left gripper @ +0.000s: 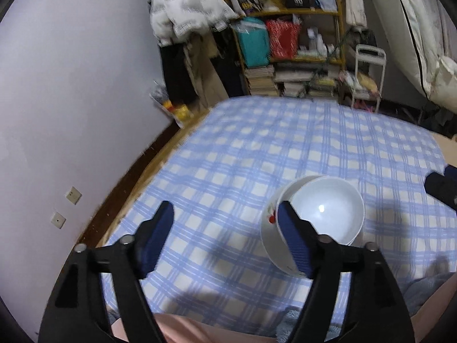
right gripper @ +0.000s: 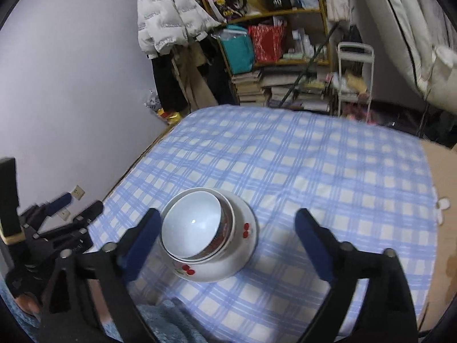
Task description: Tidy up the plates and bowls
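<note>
A stack of nested bowls [right gripper: 208, 234] sits on the blue checked cloth [right gripper: 314, 171]: a white bowl [right gripper: 191, 225] inside a patterned one, inside a large white bowl with red cherries [right gripper: 246, 233]. The stack also shows in the left wrist view [left gripper: 322, 211]. My left gripper [left gripper: 225, 237] is open and empty, the stack just behind its right finger [left gripper: 294, 243]. My right gripper [right gripper: 228, 243] is open and empty, the stack just beyond its left finger [right gripper: 140, 240]. The left gripper shows at the right wrist view's left edge [right gripper: 57, 223].
A white wall [left gripper: 71, 85] runs along the left of the cloth-covered surface. Behind it stand a cluttered shelf with books and bags [right gripper: 274, 57], a hanging white jacket [right gripper: 168, 14] and a small white cart [right gripper: 354, 80]. A cardboard-coloured edge [right gripper: 440, 200] lies right.
</note>
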Tool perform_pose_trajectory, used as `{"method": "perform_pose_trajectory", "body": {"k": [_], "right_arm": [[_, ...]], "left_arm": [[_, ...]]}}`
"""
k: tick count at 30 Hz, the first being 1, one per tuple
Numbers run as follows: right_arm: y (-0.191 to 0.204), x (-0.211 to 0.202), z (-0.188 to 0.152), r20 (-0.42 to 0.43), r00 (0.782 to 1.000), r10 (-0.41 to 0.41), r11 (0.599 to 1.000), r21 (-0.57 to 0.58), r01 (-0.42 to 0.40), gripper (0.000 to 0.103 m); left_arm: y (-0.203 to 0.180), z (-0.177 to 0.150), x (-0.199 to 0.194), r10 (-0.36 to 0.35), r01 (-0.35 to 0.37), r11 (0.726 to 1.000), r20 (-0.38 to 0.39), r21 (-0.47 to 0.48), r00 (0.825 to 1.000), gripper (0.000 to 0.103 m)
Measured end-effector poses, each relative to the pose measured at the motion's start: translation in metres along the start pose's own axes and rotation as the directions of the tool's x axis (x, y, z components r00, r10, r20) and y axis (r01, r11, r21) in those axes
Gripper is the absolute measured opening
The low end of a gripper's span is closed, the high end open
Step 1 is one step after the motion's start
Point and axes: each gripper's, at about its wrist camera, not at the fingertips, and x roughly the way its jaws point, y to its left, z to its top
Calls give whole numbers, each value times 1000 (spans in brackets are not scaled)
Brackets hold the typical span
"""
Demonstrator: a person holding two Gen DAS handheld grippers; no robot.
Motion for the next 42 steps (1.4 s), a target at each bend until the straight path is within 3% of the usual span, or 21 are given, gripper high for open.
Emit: {"method": "perform_pose_trajectory", "body": {"k": [7, 13, 17, 29, 42], "right_arm": [[9, -33, -13, 113, 993, -32, 998, -57, 39, 103], [13, -50, -18, 207, 977, -45, 995, -81, 63, 103], [11, -50, -21, 217, 975, -55, 994, -82, 74, 103], [12, -45, -26, 228, 970, -82, 991, -85, 104, 103], [10, -44, -27, 222, 971, -88, 990, -85, 109, 103]], "left_arm": [[1, -15, -37, 16, -16, 1000, 151, 3, 988, 95], [2, -33, -55, 6, -2, 1000, 219, -20, 976, 96], [6, -35, -64, 0, 10, 999, 263, -37, 965, 96], [5, -38, -58, -12, 21, 999, 268, -32, 963, 96], [10, -37, -51, -18, 28, 999, 231, -40, 973, 96]]}}
